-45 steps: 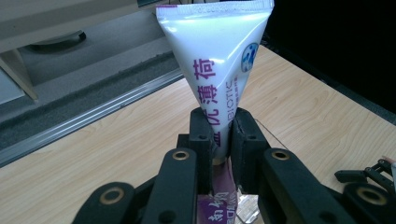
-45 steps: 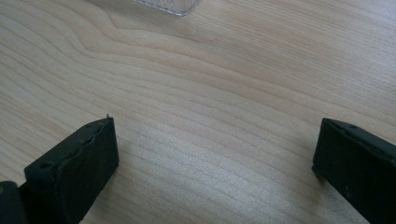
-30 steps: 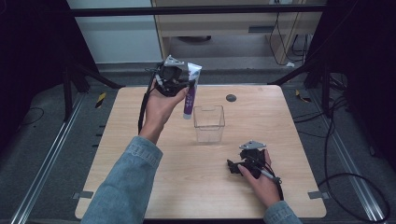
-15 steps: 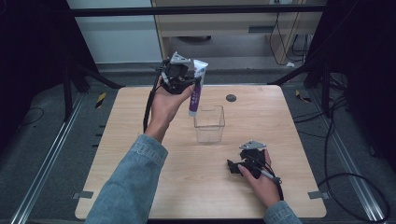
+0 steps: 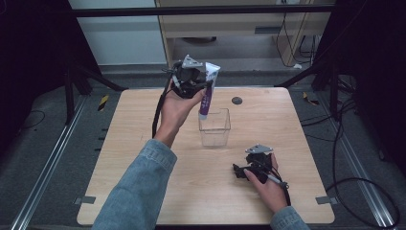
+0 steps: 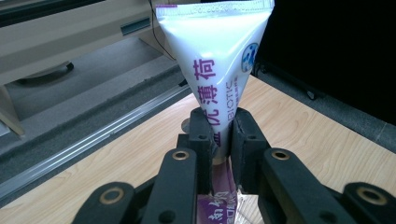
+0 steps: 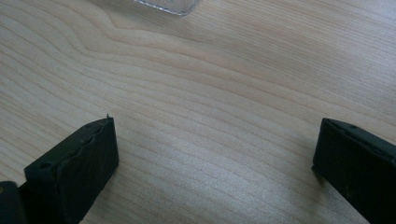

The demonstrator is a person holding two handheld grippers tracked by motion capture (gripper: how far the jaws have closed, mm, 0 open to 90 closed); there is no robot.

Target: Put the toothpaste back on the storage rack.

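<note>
- In the high view we hold the left gripper [image 5: 200,85] raised just behind and above the clear box [image 5: 215,127], which is our landmark on the wooden table [image 5: 129,143]. Its jaws are clamped on a white and purple tube [image 5: 208,92]. The tube hangs almost upright, with the purple end down and near the back left rim of the clear box; we cannot tell if it is already inside the rim.
- In the same view the right gripper [image 5: 238,170] rests low on the table, in front and to the right of the clear box, well apart from it. A small dark disc [image 5: 236,100] lies behind the clear box.
- In the left gripper view the two black jaws press the tube [image 6: 219,60] from both sides at its narrow lower part, and the wide flat sealed end rises above them.
- In the right gripper view the jaws stand wide apart with nothing between them, only bare wood [image 7: 210,121]; a corner of the clear box [image 7: 166,5] shows at the top edge.
- Our judgement of the risk: the tube is soft and smooth, so it may slip or swing in the jaws. If we let go too early, the end can hit the rim and fall outside, or tip the light clear box, because the right gripper is not steadying it.
</note>
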